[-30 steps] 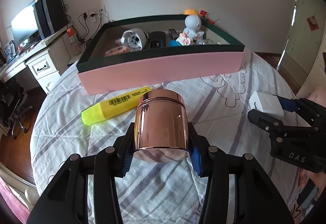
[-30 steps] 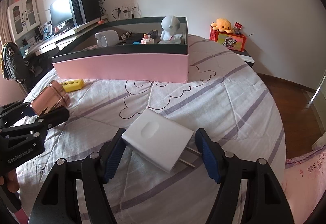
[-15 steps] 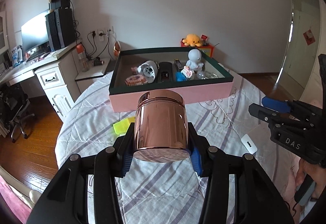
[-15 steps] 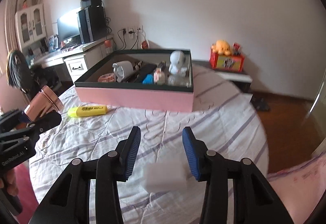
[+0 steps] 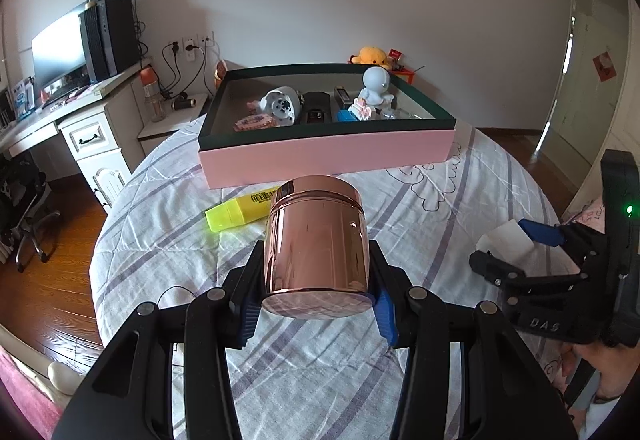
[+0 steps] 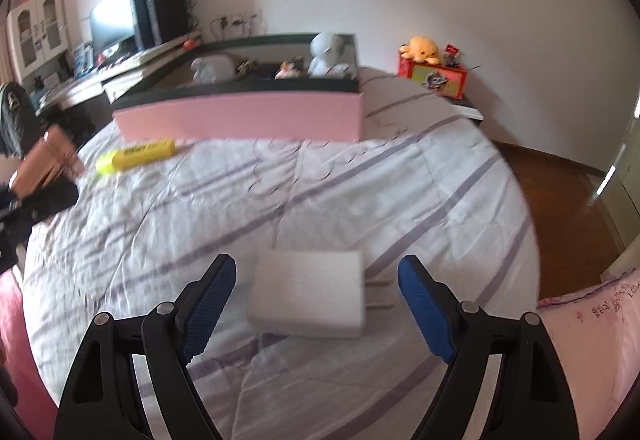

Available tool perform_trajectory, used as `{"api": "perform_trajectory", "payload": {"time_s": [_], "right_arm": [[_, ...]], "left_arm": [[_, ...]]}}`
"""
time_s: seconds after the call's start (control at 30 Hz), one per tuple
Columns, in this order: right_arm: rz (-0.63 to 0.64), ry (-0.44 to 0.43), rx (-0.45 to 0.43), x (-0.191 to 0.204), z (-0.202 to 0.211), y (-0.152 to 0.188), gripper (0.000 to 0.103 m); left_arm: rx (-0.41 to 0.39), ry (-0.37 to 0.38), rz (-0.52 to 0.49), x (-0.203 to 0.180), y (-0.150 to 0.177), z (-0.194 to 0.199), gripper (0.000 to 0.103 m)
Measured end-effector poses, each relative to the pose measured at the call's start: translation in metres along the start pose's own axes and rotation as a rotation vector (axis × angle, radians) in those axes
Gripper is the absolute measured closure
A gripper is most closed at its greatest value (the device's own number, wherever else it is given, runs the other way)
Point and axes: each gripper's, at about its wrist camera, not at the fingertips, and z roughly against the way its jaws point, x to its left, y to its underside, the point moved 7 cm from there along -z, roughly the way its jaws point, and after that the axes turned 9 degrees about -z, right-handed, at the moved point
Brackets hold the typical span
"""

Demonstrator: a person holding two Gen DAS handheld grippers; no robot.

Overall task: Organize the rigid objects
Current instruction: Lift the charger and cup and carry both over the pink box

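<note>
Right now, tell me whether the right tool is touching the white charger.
Apart. The right wrist view shows the right tool open, bedspread visible between each blue pad and the white charger.

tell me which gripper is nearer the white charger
Right. The right gripper is open around the white charger; the left gripper holds the copper jar off to its left.

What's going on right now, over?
Left gripper clamps copper jar. Right gripper open around white charger. Pink box ahead, marker beside path.
</note>
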Motion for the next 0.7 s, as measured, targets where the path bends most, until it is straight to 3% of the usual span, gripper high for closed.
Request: {"api": "perform_trajectory", "payload": {"time_s": [0.13,0.23,0.7], "right_arm": [[0.003,0.01,0.002,0.0,-0.006,0.008,0.022],[0.003,0.022,-0.007,-0.003,-0.004,0.007,0.036],[0.032,-0.026,-0.056,0.012,0.021,-0.011,0.036]], "left_arm": [[0.006,-0.001,-0.004,0.0,0.002,-0.002,0.056],[0.006,0.002,-0.002,0.0,0.002,-0.002,0.056],[-0.039,0.002,-0.007,-0.003,-0.007,0.016,0.056]]}}
